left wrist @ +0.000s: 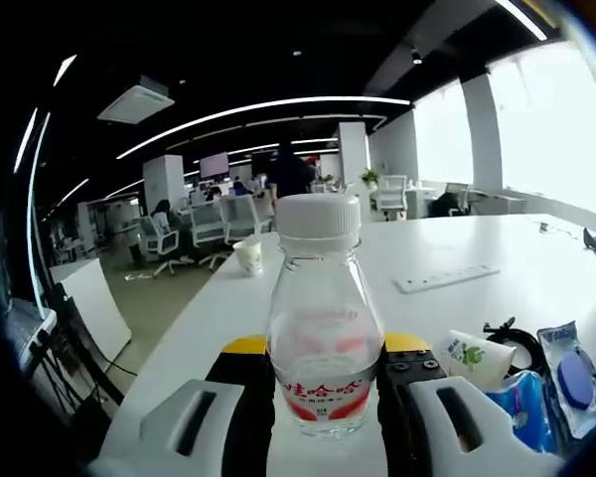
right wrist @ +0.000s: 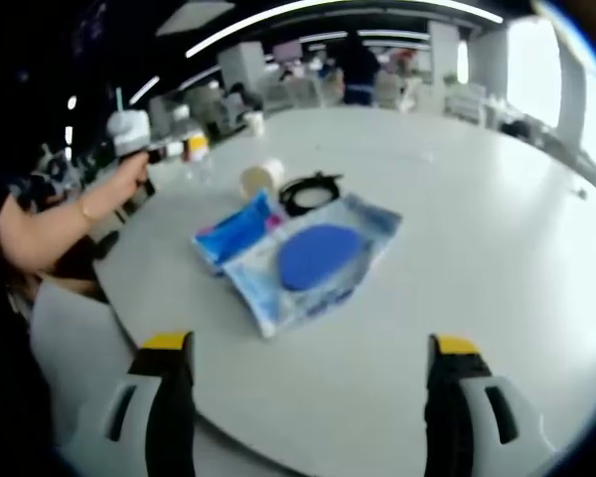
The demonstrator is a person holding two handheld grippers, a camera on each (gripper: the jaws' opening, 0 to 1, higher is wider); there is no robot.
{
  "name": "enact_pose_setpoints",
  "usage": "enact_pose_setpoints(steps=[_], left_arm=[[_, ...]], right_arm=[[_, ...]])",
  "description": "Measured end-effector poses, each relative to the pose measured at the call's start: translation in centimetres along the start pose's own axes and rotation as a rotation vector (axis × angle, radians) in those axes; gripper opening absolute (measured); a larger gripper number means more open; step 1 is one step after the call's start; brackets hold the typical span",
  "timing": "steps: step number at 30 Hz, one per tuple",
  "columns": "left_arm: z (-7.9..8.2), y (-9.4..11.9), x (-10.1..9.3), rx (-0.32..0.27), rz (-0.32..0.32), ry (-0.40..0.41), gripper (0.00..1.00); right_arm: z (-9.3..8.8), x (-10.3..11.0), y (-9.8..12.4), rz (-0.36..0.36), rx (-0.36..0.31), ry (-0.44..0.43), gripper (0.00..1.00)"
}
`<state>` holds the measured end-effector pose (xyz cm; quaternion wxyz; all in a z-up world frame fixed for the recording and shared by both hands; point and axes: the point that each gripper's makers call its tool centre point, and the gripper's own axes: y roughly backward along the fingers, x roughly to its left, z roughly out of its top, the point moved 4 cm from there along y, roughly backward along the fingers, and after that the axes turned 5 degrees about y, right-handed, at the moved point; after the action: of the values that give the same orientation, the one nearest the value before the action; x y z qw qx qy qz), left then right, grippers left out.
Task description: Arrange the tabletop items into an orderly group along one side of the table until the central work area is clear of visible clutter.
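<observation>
bottle clamped in the left gripper, the rest still loose near the surface's edge

the clear plastic bottle (left wrist: pixel 324 328) stands upright between the jaws of the left gripper (left wrist: pixel 325 397), which press on its labelled lower body, low enough that it should stay steady when carried. its white cap is on; whether it holds any liquid i cannot tell. it sits near the edge of the white surface (left wrist: pixel 497 258), seemingly on its way to join a group.

just beside it lies a tipped paper cup (left wrist: pixel 474 359), mouth sideways, contents not visible, touching a coiled black cable (right wrist: pixel 311 189). next come a blue packet (right wrist: pixel 238 228) and a wipes pack (right wrist: pixel 313 260) with a round blue lid, the packet partly overlapping the pack. these huddle close together, so grouping looks partly done.

another paper cup (left wrist: pixel 248 255) stands upright farther along the surface, and a white power strip (left wrist: pixel 447 279) lies well apart toward the middle.

the right gripper (right wrist: pixel 308 383) hovers with jaws wide apart, holding nothing, facing the wipes pack.
</observation>
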<state>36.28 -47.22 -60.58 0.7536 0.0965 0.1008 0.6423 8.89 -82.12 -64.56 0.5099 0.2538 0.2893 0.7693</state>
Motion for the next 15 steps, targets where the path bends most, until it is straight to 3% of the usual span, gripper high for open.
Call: enact_pose_setpoints(steps=[15], left_arm=[[-0.7,-3.4,1.5,-0.002,0.013,0.036,0.38]], right_arm=[[-0.6,-0.2,-1.5,-0.003,0.044,-0.012,0.95]])
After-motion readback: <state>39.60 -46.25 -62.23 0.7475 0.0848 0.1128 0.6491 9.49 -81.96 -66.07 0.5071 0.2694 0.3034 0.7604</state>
